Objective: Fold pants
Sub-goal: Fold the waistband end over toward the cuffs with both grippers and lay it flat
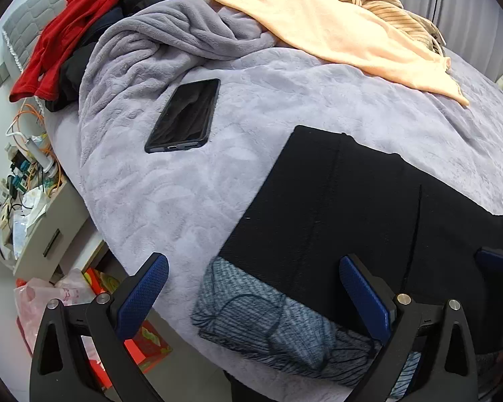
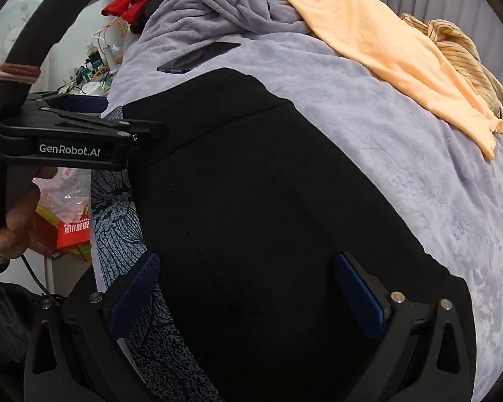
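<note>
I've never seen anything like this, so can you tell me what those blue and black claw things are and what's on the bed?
They are hand-held grippers, tongs a person squeezes. Each carries a camera looking out along its two blue fingers, so one picture comes from the left hand-held gripper and one from the right hand-held gripper. Both are open and hold nothing. In the right picture you can also see the left one from the side, with the person's hand on it. On the grey blanket lie black pants, partly over a patterned blue-grey cloth, plus a phone, an orange cloth and red clothes.
</note>
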Available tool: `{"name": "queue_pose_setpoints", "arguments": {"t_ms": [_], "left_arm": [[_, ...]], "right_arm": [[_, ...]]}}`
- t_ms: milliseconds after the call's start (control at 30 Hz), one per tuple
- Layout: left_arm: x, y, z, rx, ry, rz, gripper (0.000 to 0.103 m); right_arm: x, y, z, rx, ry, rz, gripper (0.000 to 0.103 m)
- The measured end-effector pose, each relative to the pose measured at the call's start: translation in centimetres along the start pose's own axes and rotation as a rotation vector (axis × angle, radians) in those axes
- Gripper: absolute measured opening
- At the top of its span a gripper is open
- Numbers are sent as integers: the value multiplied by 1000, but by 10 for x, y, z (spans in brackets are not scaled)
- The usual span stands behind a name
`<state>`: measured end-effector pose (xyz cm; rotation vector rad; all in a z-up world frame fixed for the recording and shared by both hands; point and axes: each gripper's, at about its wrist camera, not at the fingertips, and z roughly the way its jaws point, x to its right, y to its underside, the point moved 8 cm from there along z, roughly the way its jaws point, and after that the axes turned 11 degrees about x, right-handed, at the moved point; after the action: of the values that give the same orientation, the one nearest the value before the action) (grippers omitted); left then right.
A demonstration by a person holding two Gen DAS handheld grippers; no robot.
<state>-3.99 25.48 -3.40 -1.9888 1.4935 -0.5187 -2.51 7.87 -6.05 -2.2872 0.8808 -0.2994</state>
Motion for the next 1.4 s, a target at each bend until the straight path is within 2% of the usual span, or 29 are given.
{"name": "queue_pose_setpoints", "arguments": {"t_ms": [100, 200, 367, 533, 667, 733, 867, 1000, 1100, 1200, 1333, 1400], "left_arm": [[-8, -1, 0, 2, 41, -19, 102], [-9, -1, 4, -13, 78, -19, 102], [0, -2, 3, -5, 106, 16, 102], [12, -6, -3, 12, 142, 43, 102], [19, -11, -6, 24, 130, 42, 102], [23, -12, -12, 27, 146, 29, 102], [49, -7, -20, 10, 199, 44, 102], [102, -1, -31, 15, 233, 166, 102], [152, 8, -47, 14, 304, 243, 102], [208, 26, -66, 11, 378, 341, 102], [281, 56, -92, 6, 455, 494, 102], [313, 69, -106, 14, 493, 556, 102]], "right_arm": [[15, -17, -17, 55, -18, 13, 103], [38, -34, -24, 84, 14, 4, 103], [59, -46, -7, 34, 17, 40, 103], [56, -42, 5, 28, 6, 96, 103], [44, -39, 20, 8, -37, 154, 103], [37, -28, 26, -30, -2, 129, 103], [44, 7, -7, -9, 47, 103, 103], [97, 58, -57, -15, 224, 120, 103], [138, 100, -100, -2, 271, 250, 103], [172, 152, -147, -14, 392, 315, 103], [203, 222, -209, 0, 486, 437, 102], [211, 248, -236, 17, 505, 486, 102]]}}
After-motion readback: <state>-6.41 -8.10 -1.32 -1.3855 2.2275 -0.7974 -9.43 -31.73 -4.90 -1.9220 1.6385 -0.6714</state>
